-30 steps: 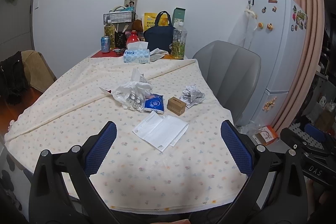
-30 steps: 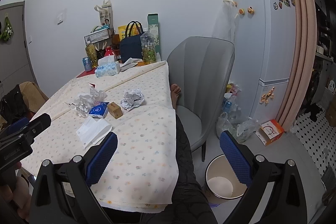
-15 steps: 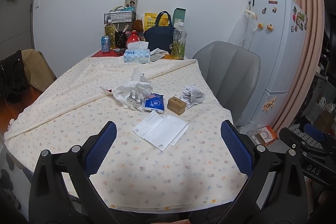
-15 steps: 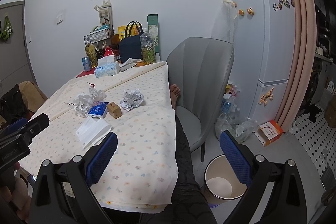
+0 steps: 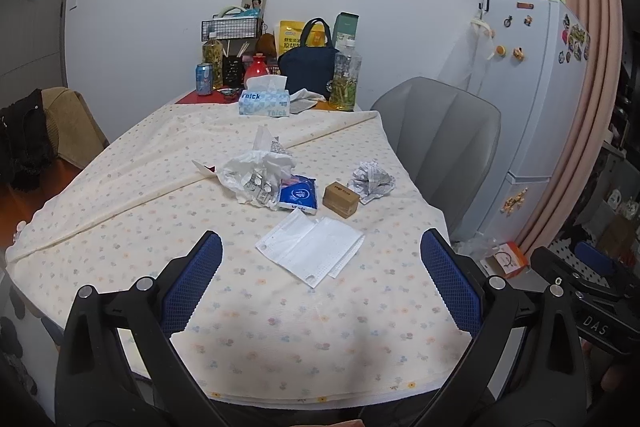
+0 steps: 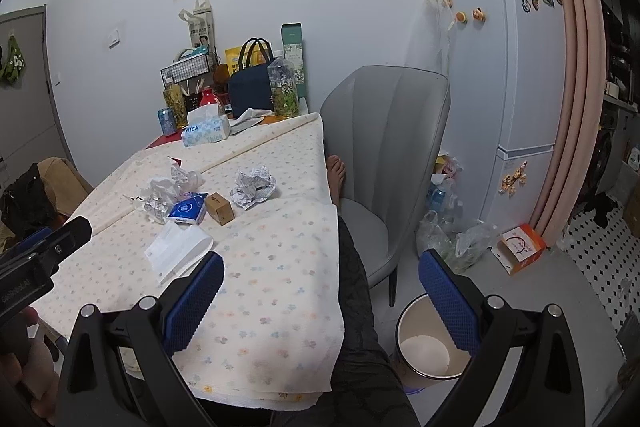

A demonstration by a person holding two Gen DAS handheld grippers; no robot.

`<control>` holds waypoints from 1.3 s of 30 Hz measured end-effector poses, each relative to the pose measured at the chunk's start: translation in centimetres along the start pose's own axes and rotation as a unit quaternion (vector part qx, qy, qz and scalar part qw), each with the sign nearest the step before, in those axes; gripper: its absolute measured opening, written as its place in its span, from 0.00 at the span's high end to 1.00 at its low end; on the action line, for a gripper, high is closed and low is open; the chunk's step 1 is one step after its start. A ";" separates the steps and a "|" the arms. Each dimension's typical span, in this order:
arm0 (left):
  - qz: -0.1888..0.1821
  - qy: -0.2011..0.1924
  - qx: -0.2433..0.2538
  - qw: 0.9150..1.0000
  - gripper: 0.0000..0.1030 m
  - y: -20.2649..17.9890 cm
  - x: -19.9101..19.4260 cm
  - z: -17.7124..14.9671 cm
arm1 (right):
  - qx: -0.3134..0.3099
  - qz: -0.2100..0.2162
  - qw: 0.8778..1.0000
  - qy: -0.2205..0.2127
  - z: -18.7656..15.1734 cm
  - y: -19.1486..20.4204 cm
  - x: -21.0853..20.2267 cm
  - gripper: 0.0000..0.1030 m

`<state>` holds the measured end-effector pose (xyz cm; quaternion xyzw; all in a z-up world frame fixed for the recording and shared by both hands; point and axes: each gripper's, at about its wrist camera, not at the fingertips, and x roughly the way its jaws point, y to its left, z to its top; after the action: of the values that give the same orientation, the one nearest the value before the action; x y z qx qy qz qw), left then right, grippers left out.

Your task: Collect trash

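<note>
Trash lies mid-table on the flowered cloth: a white face mask wrapper [image 5: 310,253] nearest me, a small brown box [image 5: 340,199], a blue tissue pack [image 5: 298,195], a crumpled white plastic bag [image 5: 256,175] and a crumpled paper ball [image 5: 372,181]. My left gripper [image 5: 320,283] is open and empty, held above the table's near edge, short of the mask wrapper. My right gripper [image 6: 320,299] is open and empty, off the table's right corner. A round waste bin [image 6: 428,351] stands on the floor below it. The same trash shows in the right wrist view: mask wrapper [image 6: 178,253], box [image 6: 219,209], paper ball [image 6: 254,185].
A grey chair [image 6: 384,155] stands at the table's right side with a bare foot [image 6: 336,175] on it. A tissue box [image 5: 264,101], bottles, a can and bags crowd the far end. A white fridge [image 6: 516,87] and floor bags stand right.
Both grippers have held almost still, open. The views shift only very slightly.
</note>
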<state>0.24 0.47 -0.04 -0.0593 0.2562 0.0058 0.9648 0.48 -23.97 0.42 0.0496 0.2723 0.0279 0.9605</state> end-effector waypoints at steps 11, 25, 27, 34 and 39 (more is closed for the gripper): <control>0.010 -0.001 -0.018 1.000 0.04 2.6 0.6 0.3 | -0.002 0.013 1.000 -0.002 0.5 1.1 1.3 0.07; 0.027 0.004 -0.046 0.999 0.04 7.3 3.1 1.7 | -0.035 0.074 0.997 0.002 2.1 4.8 5.0 0.07; 0.030 0.006 -0.048 0.998 0.04 7.8 3.5 1.8 | -0.040 0.081 0.996 0.005 2.4 5.2 5.6 0.07; 0.026 0.017 -0.072 0.997 0.05 10.2 5.5 1.6 | -0.052 0.105 0.992 0.039 2.7 6.5 9.0 0.14; 0.021 0.039 -0.080 0.996 0.14 11.1 7.4 1.3 | -0.051 0.134 0.986 0.081 2.5 7.9 12.1 0.20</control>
<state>6.91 11.48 -3.80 -0.1317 0.2938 0.0440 0.9457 11.92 -15.34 -2.90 0.0340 0.3382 0.1741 0.9242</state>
